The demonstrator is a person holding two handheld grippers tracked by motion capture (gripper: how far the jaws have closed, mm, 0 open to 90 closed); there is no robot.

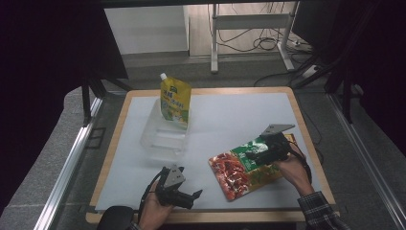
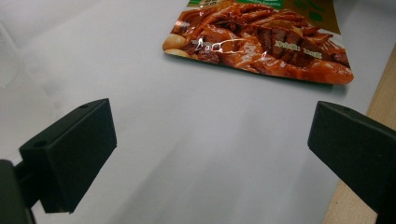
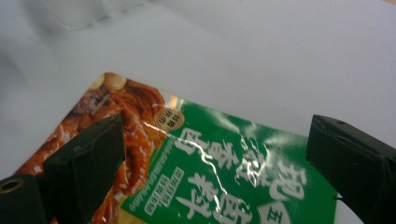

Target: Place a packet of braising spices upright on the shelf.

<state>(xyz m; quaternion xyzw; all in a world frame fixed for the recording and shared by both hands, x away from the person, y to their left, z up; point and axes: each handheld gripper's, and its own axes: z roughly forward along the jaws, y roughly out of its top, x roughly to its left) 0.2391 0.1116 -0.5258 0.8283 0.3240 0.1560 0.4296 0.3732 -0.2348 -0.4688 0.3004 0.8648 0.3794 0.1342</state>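
high view puts the flat food pouch on the white table surface at the near right, lying flat with its long axis running diagonally from the near-left red end up to the far-right green end. i hold the right gripper directly above the green half of that pouch, jaws spread wide and empty; in the right gripper view the pouch lies below and between the two black jaws, which straddle its width without touching it. i hold the left gripper near the front edge, pointing right toward the red end, jaws likewise apart and holding nothing; in the left gripper view the pouch sits ahead and well apart. the right gripper is clearly the nearer one, so i judge the pickup falls to it: descend and close across the short axis. a clear tray and a yellow spout pouch stand farther back to the left.
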